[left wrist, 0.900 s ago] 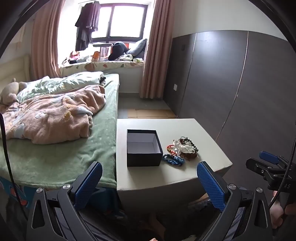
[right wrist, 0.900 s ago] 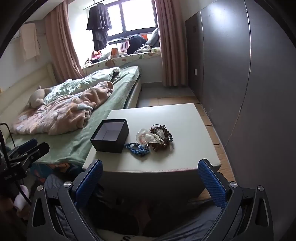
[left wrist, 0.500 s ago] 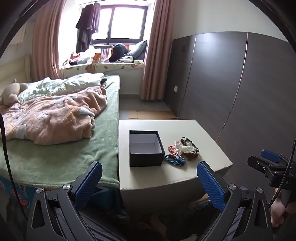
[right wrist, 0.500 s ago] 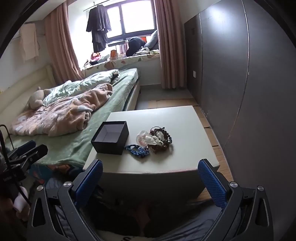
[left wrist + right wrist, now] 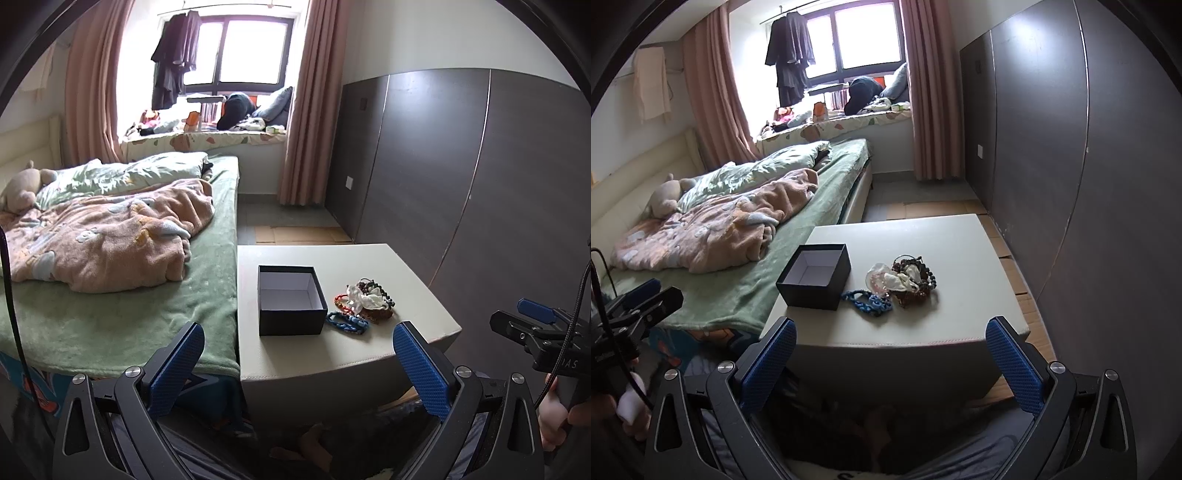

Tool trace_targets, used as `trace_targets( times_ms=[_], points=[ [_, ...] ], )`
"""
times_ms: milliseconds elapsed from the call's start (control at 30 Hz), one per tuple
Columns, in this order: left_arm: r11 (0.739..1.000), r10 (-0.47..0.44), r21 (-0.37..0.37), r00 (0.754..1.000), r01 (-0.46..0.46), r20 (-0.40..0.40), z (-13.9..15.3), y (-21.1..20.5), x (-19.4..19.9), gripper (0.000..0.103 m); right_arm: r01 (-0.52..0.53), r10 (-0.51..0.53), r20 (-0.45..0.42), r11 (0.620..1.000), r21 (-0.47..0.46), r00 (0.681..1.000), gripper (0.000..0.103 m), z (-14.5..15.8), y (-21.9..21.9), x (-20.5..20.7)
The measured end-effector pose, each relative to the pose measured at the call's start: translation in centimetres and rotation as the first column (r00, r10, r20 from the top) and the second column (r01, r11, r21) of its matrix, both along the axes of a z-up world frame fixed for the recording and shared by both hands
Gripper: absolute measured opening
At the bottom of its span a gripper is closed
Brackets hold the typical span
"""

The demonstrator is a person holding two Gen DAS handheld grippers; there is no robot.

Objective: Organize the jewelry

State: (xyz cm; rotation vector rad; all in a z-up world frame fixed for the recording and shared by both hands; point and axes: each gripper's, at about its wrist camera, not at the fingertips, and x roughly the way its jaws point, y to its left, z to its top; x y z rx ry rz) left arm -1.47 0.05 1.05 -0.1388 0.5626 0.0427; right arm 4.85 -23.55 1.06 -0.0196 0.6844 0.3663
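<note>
An open black box (image 5: 290, 304) (image 5: 814, 276) with a pale inside stands empty on a low white table (image 5: 369, 262) (image 5: 923, 236). Right of it lies a pile of jewelry (image 5: 365, 302) (image 5: 905, 278): a blue braided bracelet (image 5: 347, 322) (image 5: 868, 302), a red bead string, dark bead bracelets and a white piece. My left gripper (image 5: 299, 362) and my right gripper (image 5: 892, 363) are both open and empty, held in front of the table's near edge, short of the objects.
A bed (image 5: 118, 295) with a green cover and a pink blanket (image 5: 103, 236) touches the table's left side. A dark wardrobe wall (image 5: 461, 177) runs along the right. A window seat with clutter (image 5: 207, 129) is at the back.
Both grippers have drifted slightly nearer to the table; the box and jewelry sit a little larger in view. Nothing on the table has moved.
</note>
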Motion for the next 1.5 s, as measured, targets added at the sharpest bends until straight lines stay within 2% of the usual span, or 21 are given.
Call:
trace_targets(
  times_ms=[767, 1500],
  points=[
    [1.0, -0.003, 0.011, 1.0, 0.002, 0.02, 0.6, 0.1, -1.2, 0.102, -0.003, 0.003, -0.001, 1.0, -0.001, 1.0, 0.103, 0.3, 0.3, -0.3],
    [1.0, -0.008, 0.018, 0.999, 0.008, 0.034, 1.2, -0.2, -1.8, 0.102, 0.041, -0.04, 0.027, 0.999, -0.016, 0.999, 0.103, 0.7, -0.4, -0.8]
  ],
)
